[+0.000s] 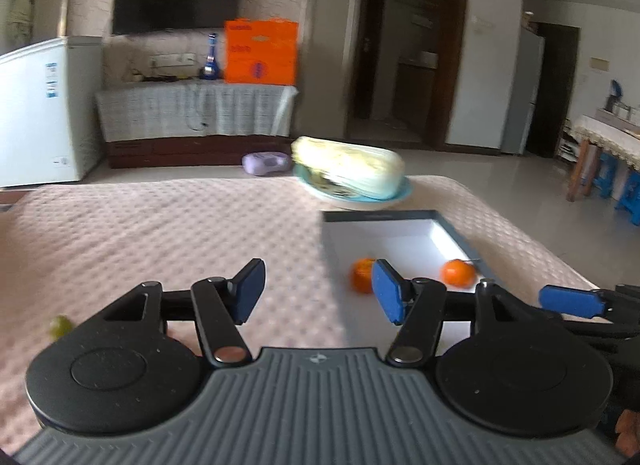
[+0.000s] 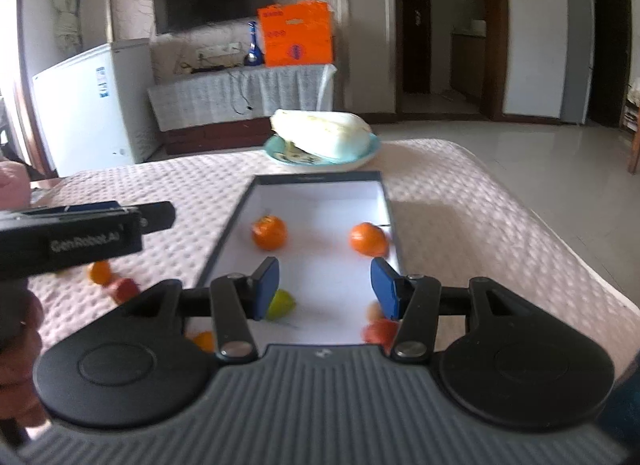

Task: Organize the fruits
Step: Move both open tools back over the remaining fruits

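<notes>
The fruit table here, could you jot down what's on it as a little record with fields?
surface: table under a pink quilted cloth
box: shallow open box, white inside
fruit in box: two oranges, a green fruit, a red one
fruit outside box: small orange and red piece on the cloth
behind box: cabbage on a blue plate
left gripper: open, empty
right gripper: open, empty, over the box

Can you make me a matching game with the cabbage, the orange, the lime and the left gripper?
Things:
1. napa cabbage
2. orange
3. lime
4. left gripper

Places or states:
A. inside the white box, far left part
B. jaws apart, nothing between them
C. on the blue plate
D. in the box, beside the right gripper's left pad

Pairs: 1-C, 2-A, 3-D, 4-B
</notes>
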{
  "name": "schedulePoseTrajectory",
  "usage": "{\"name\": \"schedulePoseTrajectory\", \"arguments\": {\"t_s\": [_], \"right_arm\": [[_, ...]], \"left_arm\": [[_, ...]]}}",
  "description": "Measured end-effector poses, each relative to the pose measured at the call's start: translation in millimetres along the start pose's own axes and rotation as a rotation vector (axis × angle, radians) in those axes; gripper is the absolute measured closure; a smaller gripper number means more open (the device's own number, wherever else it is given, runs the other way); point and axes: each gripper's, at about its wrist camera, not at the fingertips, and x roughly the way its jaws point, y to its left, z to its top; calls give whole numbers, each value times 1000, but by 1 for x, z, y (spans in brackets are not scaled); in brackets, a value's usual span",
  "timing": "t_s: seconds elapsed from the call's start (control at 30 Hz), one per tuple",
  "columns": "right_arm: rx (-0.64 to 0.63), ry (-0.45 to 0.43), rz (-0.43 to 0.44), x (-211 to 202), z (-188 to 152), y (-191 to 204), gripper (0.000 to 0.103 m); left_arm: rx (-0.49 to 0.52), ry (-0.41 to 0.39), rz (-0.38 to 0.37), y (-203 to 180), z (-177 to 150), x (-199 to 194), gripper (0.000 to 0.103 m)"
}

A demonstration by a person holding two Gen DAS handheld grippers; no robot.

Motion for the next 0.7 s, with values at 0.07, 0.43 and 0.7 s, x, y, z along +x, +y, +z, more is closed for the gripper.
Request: {"name": "schedulePoseTrajectory", "arguments": {"t_s": [0.07,0.43,0.7], "right_arm": [[-7,-14,46,-1,0,12,50],[-160,55,243,23,-11,98,51],[-213,120,201,48,-17,121,56]], "left_arm": [[-16,-1,18,17,1,-7,38],[-83,26,158,105,-3,-29,38],[-102,51,164,137,-10,-35,38]]}}
